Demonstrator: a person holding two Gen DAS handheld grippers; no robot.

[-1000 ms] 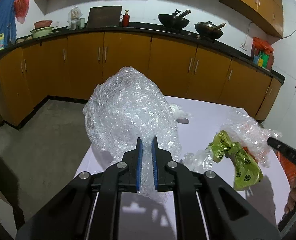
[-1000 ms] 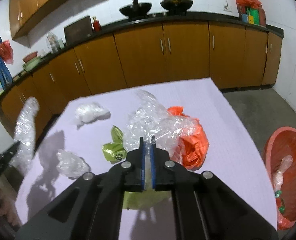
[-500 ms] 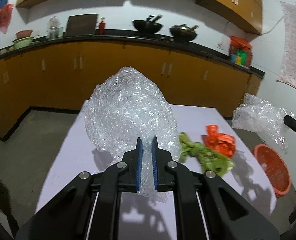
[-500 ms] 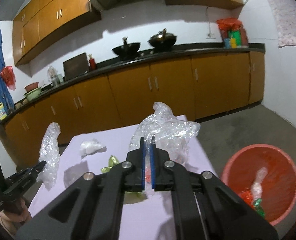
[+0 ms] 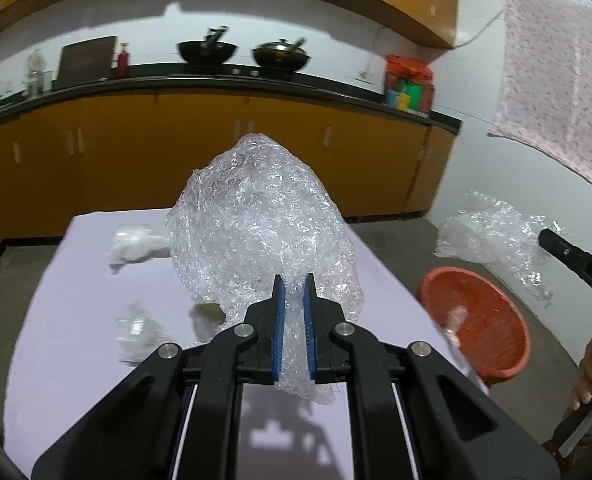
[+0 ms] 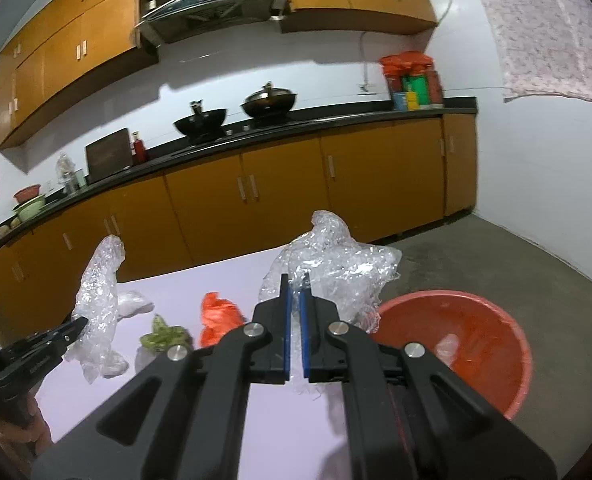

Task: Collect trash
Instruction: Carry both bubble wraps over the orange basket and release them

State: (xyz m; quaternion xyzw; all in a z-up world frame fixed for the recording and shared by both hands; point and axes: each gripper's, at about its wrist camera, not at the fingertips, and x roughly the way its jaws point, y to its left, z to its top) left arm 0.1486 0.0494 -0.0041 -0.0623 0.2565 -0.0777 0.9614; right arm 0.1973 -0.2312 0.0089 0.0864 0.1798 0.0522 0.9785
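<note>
My left gripper [image 5: 294,280] is shut on a big wad of bubble wrap [image 5: 256,232] and holds it above the lilac table [image 5: 76,280]. It also shows in the right wrist view [image 6: 96,292]. My right gripper [image 6: 294,280] is shut on a crumpled clear plastic sheet [image 6: 335,268], held in the air past the table's right edge, by the red basket [image 6: 455,344] on the floor. The plastic sheet [image 5: 491,236] and the basket [image 5: 479,320] also show in the left wrist view.
On the table lie an orange bag [image 6: 216,316], a green bag [image 6: 162,336], a white wad [image 5: 134,240] and a small clear plastic piece [image 5: 136,332]. The basket holds some trash. Orange cabinets [image 6: 256,208] and a counter line the back wall.
Both grippers have swung right with their loads. The right gripper's plastic sheet has moved off the table to beside the red basket.
</note>
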